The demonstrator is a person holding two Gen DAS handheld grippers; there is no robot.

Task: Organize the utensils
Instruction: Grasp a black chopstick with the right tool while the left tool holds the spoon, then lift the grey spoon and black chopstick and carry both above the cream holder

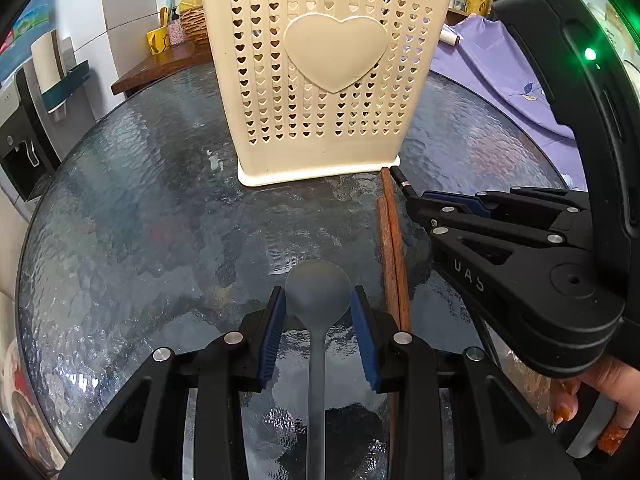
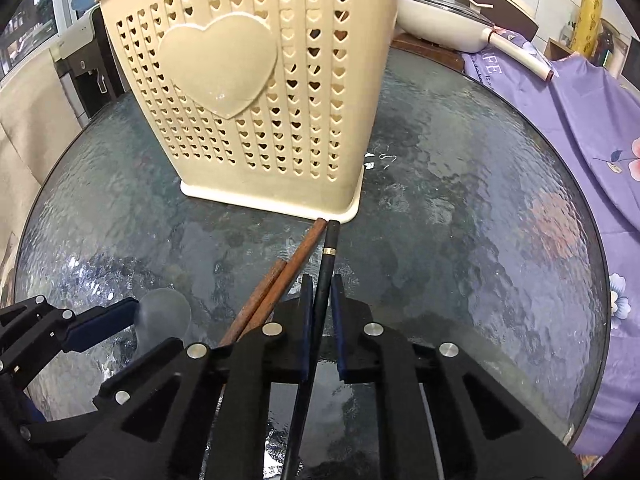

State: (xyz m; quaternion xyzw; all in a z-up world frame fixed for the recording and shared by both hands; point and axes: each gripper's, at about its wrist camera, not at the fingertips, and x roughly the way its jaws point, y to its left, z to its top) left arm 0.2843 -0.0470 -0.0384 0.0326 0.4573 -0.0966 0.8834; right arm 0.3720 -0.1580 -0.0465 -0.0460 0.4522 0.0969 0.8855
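A cream utensil basket [image 1: 320, 80] with heart-shaped holes stands on the round glass table [image 1: 140, 200]; it also shows in the right wrist view [image 2: 260, 92]. A grey spoon [image 1: 318, 292] lies between the pads of my left gripper [image 1: 318, 312], whose jaws touch its bowl on both sides. My right gripper [image 2: 320, 300] is shut on a black chopstick [image 2: 326, 264], whose tip points at the basket's base. Two brown chopsticks [image 2: 280, 284] lie on the glass just left of it; they also show in the left wrist view [image 1: 394, 248].
A purple flowered cloth [image 2: 580, 128] covers the right side beyond the table. A cream pan [image 2: 440, 16] sits behind the basket. A yellow mug [image 1: 158, 40] and bottles stand on a wooden shelf at the back left.
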